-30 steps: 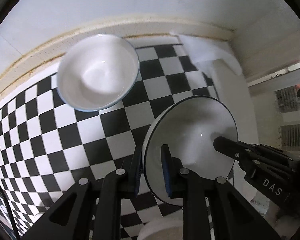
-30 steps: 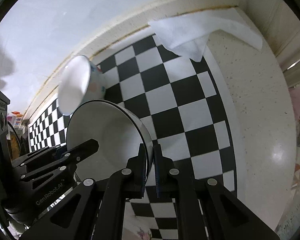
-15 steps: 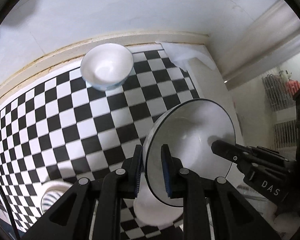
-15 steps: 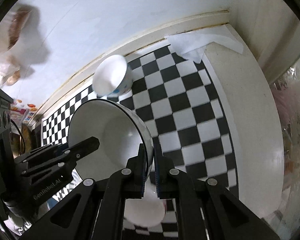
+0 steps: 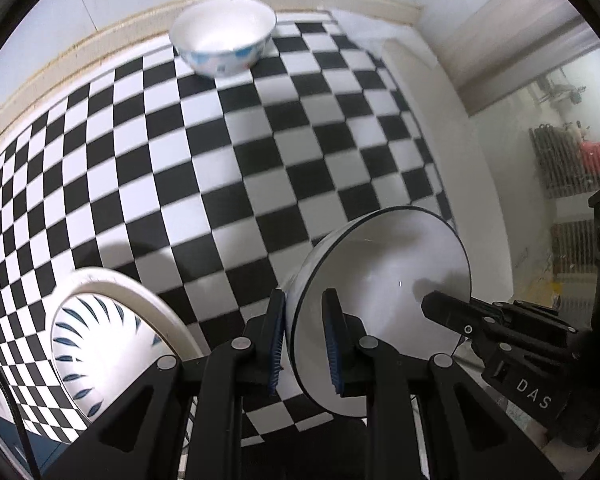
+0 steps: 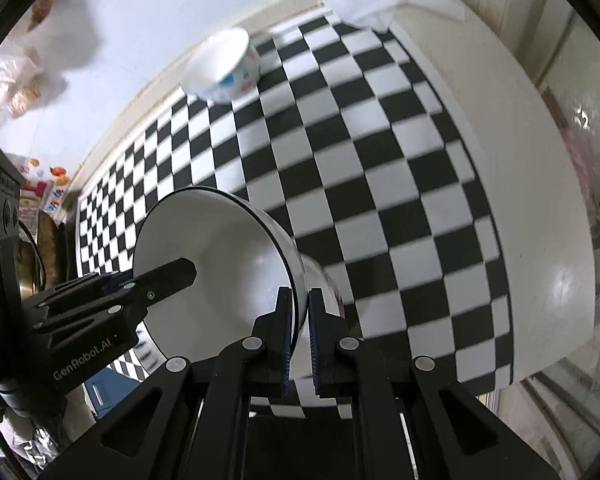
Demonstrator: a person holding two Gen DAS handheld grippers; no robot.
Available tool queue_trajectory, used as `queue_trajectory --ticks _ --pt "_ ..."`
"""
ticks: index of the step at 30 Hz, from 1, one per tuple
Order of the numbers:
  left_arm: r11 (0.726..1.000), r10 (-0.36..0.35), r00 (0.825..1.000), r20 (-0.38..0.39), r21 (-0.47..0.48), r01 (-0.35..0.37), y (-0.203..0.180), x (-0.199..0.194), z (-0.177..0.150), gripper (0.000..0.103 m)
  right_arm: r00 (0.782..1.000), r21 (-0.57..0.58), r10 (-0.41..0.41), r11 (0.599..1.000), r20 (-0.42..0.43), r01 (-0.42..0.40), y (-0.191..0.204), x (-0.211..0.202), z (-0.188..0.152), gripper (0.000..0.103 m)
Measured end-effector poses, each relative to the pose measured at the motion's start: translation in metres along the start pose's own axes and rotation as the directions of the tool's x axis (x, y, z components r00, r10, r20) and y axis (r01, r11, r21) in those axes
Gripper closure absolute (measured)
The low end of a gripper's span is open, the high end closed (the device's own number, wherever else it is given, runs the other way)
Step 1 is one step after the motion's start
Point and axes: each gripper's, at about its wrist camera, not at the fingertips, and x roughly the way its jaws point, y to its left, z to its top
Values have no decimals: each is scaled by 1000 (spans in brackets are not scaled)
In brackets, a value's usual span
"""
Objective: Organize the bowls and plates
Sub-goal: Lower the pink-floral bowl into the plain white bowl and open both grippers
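The dark-rimmed white bowl [image 5: 384, 312] is gripped at opposite sides of its rim and held tilted above the checkered cloth [image 5: 260, 168]. The left gripper [image 5: 303, 342] is clamped tight on the near rim, one blue pad inside the wall and one outside. The right gripper [image 6: 299, 336] is likewise closed on the rim, its jaws almost touching with only the thin wall between them. Both grips are unchanged from one second earlier.

Compared with the earlier frames, more of the cloth is seen beneath the carried bowl. The blue-patterned bowl [image 5: 224, 36], formerly large and close in both views, is now seen small at the far edge of the cloth beside the wall trim [image 5: 100, 40]. A plate with blue leaf marks [image 5: 100, 344], not visible one second ago, now lies at lower left in the left wrist view, just beside the left gripper.
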Motion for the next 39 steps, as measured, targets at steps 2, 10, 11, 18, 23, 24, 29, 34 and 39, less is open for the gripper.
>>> queue_trajectory --ticks 2,10,11,18,23,24,29,34,39 --pt "1000 10 1000 -14 3 -10 0 8 -5 87 1000 2 -5 1000 -9 5 -2 6 -6 94" --pt "1000 31 998 -60 4 -31 2 31 -15 87 999 13 -20 1000 -45 21 -10 27 -18 93" --pt "999 34 997 -63 5 -34 2 33 -15 87 999 13 -22 1000 -49 22 -11 29 -19 93" --pt "998 59 995 -76 21 -57 1 42 -16 87 997 13 -30 999 -64 31 -11 38 -20 93" --pt "998 61 995 -80 23 -60 0 46 -17 87 996 12 -36 999 -78 37 -12 42 -19 93" --pt "998 62 995 -83 24 -60 -1 46 -17 87 996 13 -36 999 -80 37 -12 43 -19 93" --pt "998 68 994 -85 25 -66 -2 54 -18 87 995 13 -40 999 -90 41 -14 45 -19 93" --pt "998 61 994 -87 20 -59 -2 53 -18 87 994 14 -38 999 -98 40 -15 46 -17 93" --pt "999 38 994 -103 2 -38 4 53 -18 86 994 25 -22 999 -111 25 -17 48 -14 90"
